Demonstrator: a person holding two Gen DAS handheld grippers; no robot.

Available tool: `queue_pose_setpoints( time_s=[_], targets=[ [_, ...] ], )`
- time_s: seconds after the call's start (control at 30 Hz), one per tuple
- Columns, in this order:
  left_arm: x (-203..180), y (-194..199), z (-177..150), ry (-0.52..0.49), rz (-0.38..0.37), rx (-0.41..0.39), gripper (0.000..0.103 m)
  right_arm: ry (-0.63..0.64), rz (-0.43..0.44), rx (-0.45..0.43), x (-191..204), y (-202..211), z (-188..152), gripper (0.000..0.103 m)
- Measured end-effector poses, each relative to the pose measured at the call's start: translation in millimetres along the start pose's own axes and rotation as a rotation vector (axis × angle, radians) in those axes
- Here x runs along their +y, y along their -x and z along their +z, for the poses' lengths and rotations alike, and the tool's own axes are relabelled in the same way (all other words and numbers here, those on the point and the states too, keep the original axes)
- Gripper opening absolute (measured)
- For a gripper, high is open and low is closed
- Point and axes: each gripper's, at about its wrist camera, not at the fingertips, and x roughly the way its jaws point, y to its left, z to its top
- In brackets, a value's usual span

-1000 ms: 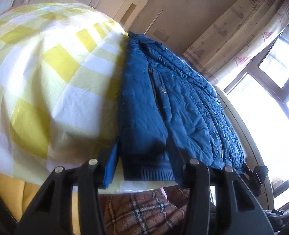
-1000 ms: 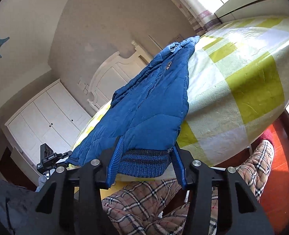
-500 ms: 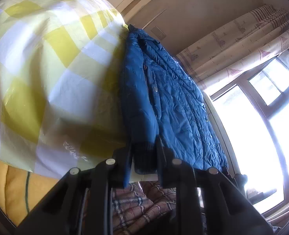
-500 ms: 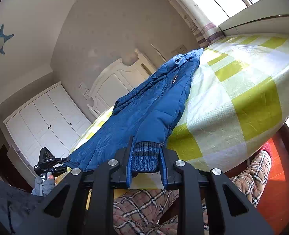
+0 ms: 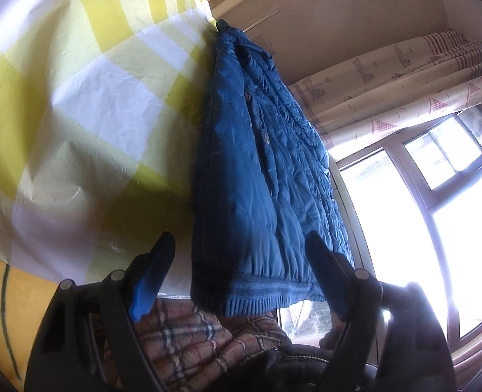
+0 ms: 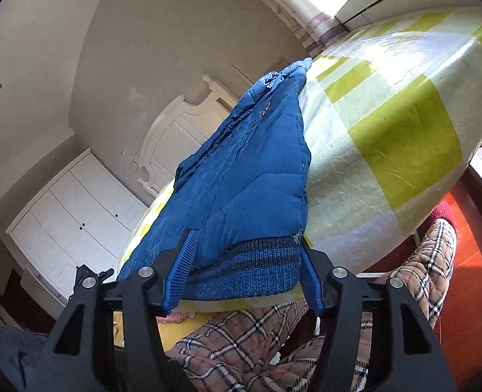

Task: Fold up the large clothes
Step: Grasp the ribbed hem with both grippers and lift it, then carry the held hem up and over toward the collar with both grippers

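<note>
A blue quilted jacket (image 5: 260, 176) lies lengthwise on a table with a yellow-and-white checked cloth (image 5: 87, 104), its knitted hem (image 5: 254, 297) at the near edge. My left gripper (image 5: 241, 261) is open, its fingers either side of the hem's left corner. In the right wrist view the same jacket (image 6: 241, 179) shows with its knitted hem (image 6: 244, 274) between the fingers of my right gripper (image 6: 244, 271), which is open wide and not clamping it.
The person's plaid trousers (image 6: 241, 343) are just below the table edge. A window with patterned curtains (image 5: 404, 75) is on the right. A white headboard (image 6: 182, 127) and white wardrobe (image 6: 68, 215) stand behind. Red floor (image 6: 469, 261) lies beside the table.
Both grippers were shut on the jacket's hem half a second ago and have now opened, letting it go. One second ago both were open around the hem.
</note>
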Motion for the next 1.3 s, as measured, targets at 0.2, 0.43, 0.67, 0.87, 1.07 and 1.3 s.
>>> queue_pose_setpoints(
  time_s=[0.2, 0.43, 0.67, 0.87, 1.07, 1.3],
  targets=[
    [4.7, -23.5, -2.0, 0.036, 0.001, 0.024, 0.053, 0.000, 0.019, -0.022, 2.1, -6.0, 0.2, 0.046],
    [-26.9, 1.8, -20.3, -0.089, -0.038, -0.081, 0.014, 0.123, -0.014, -0.109, 33.9, 21.3, -2.8, 0.017],
    [-55.0, 64.5, -49.7, -0.165, -0.073, -0.082, 0.014, 0.177, 0.063, -0.082, 67.1, 66.1, -26.8, 0.016],
    [-72.2, 138.8, -87.4, -0.180, -0.225, -0.144, 0.014, 0.278, 0.179, -0.091, 118.7, 122.3, -53.0, 0.016],
    [-113.2, 153.0, -43.8, -0.246, -0.354, -0.220, 0.015, 0.384, 0.235, -0.192, 169.5, 122.4, 4.2, 0.016],
    [-155.7, 57.4, 111.6, -0.128, -0.239, -0.203, 0.019, 0.392, 0.088, -0.152, 200.7, 2.0, 142.9, 0.016]
  ],
)
